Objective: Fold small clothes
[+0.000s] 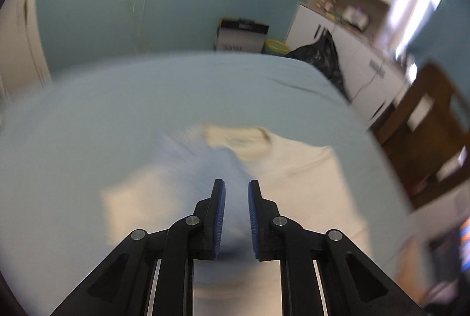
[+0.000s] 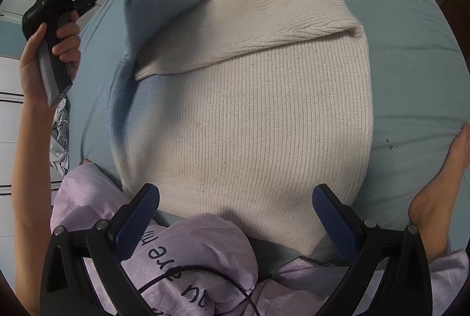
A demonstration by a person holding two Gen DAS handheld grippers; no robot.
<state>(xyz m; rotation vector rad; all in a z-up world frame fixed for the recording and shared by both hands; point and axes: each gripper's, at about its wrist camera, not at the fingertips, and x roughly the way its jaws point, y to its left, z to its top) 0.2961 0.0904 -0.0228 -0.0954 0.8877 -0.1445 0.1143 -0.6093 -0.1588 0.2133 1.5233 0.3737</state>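
cream ribbed knit, a small sweater (image 2: 249, 110), lies flat on the pale blue bed sheet (image 2: 411, 57), one sleeve folded across its chest and a blue part raised at its left edge. the person's left hand (image 2: 50, 51) holds the left gripper (image 1: 236, 198) up off the bed's left side, jaws narrow with nothing between them. the right gripper (image 2: 235, 216) points down over the hem, jaws wide and empty. only the left view shows the room: a white cabinet (image 1: 367, 69), its open shelf holding blurred small items.
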